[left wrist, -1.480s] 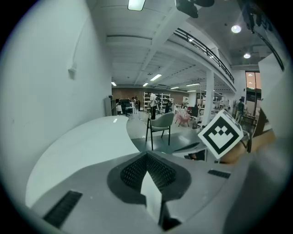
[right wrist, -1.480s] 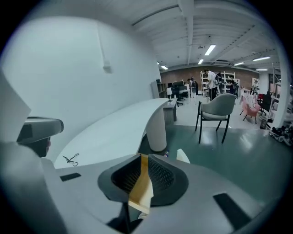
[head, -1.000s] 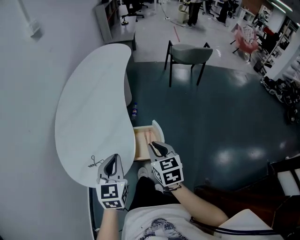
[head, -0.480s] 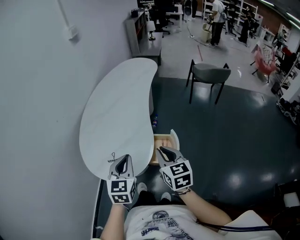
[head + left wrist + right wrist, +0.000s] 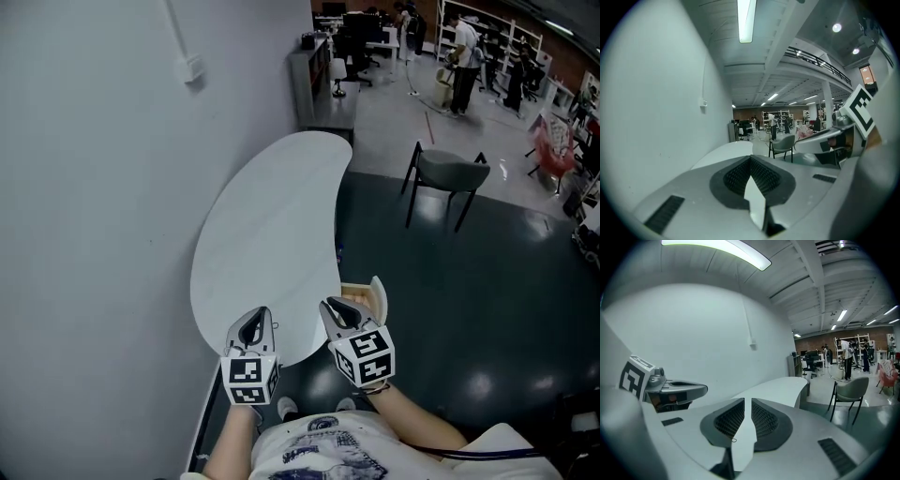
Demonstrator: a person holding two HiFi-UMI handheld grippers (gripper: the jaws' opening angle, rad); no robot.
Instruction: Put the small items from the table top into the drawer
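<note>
**Find the piece first, then pinch it low and carry it to the drawer**

Above the near end of the table (image 5: 272,216): left gripper (image 5: 253,323) with fingers (image 5: 736,176) pressed together and nothing between them; right gripper (image 5: 339,309) with fingers (image 5: 729,420) a thin slit apart and nothing plainly gripped. At the lower edge of one right pad, a tiny wire loop (image 5: 733,440), too small to tell whether caught there or loose.

No small item plain on the bare top ahead of either set of fingers. Probably anything left lies beneath or just beside the left fingers, hidden from the head view. Open drawer (image 5: 378,298) just beyond the right fingers, at the table's right edge.

To do the step well:
- Look under the left fingers before reaching.
- Spread those fingers first, then lower them so the tips straddle the piece, close to the table top.
- Close gently; thin wire likely slips or springs aside.
- Carry low toward the right fingers and let go only once past the drawer's front, over its inside.
- Keep the right fingers out of that path.
</note>
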